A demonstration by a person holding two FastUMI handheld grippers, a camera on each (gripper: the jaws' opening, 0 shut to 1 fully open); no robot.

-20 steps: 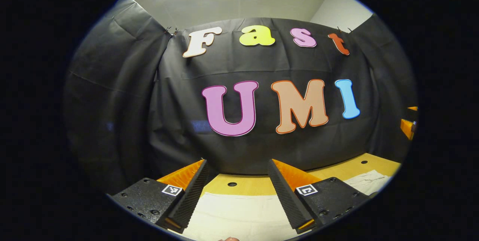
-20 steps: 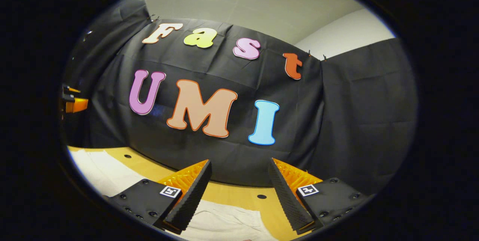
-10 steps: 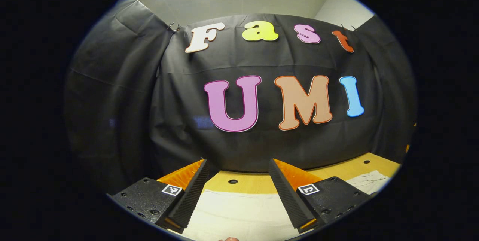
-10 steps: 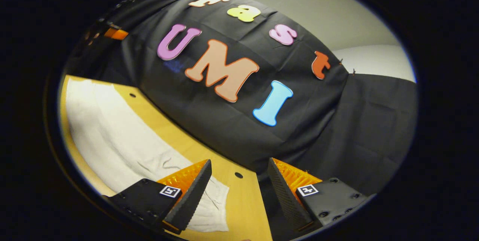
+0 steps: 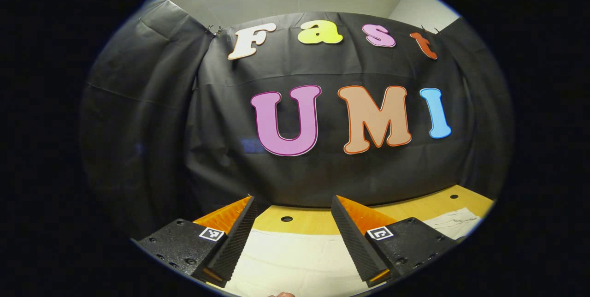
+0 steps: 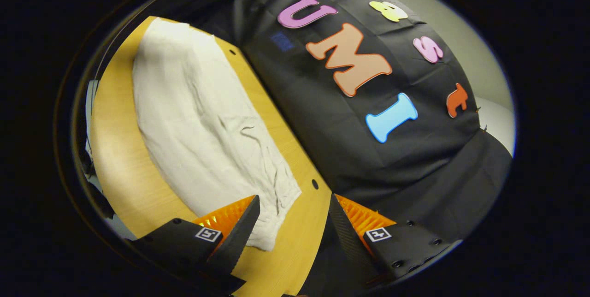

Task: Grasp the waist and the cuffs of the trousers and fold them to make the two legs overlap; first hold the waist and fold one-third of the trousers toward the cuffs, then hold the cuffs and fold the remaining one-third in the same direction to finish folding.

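Lying flat along the tabletop [image 6: 115, 158], the trousers [image 6: 198, 121] are being approached by the right gripper [image 6: 293, 230] and left gripper [image 5: 292, 230], fingers released; only one fabric layer risks being pinched
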